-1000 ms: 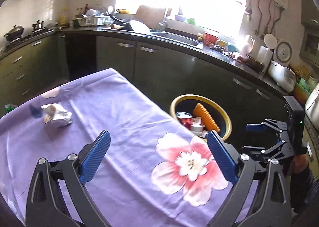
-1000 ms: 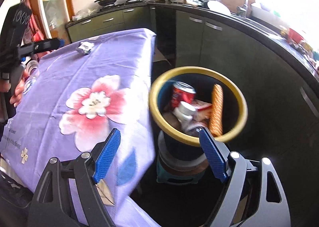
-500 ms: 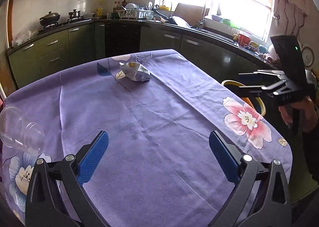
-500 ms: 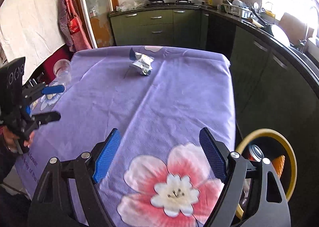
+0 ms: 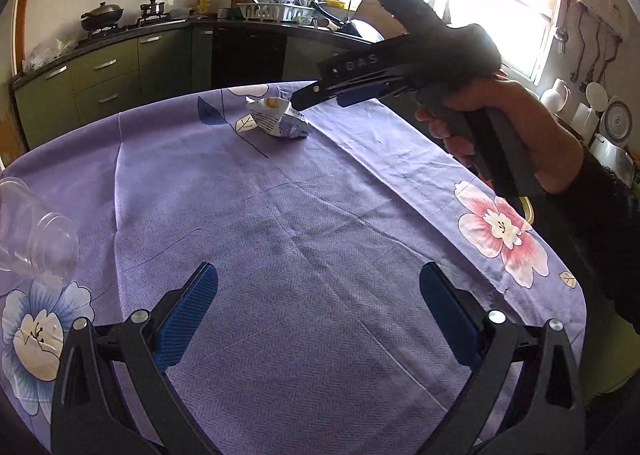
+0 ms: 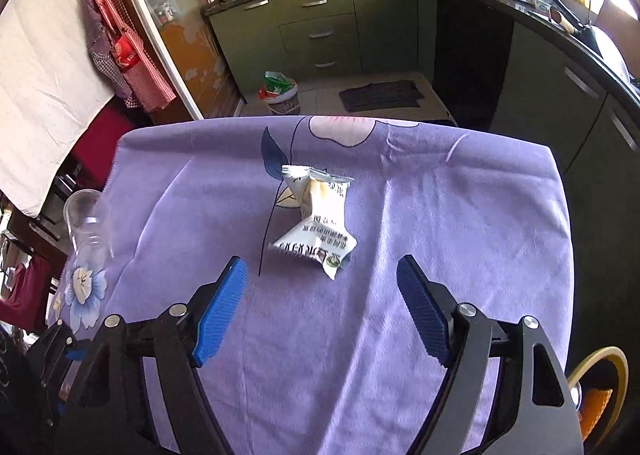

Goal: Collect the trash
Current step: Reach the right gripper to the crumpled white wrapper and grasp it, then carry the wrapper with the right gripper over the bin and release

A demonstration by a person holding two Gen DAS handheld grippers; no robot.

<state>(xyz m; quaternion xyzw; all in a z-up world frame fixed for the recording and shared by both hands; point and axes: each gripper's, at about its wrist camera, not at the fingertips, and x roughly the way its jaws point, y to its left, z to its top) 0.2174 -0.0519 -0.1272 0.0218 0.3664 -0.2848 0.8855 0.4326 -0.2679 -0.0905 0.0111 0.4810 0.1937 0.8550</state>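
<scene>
Right gripper [image 6: 320, 307] spread wide, empty, just short of the wrapper [image 6: 316, 221] lying mid-cloth [image 6: 440, 215]; left gripper [image 5: 316, 311] likewise wide, empty; risk: pads pinching cloth, or flimsy wrapper skidding away.

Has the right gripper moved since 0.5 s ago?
Yes. The right gripper has advanced across the purple tablecloth toward the white wrapper, which now lies just ahead of its open jaws; the far cabinets look closer too.
</scene>
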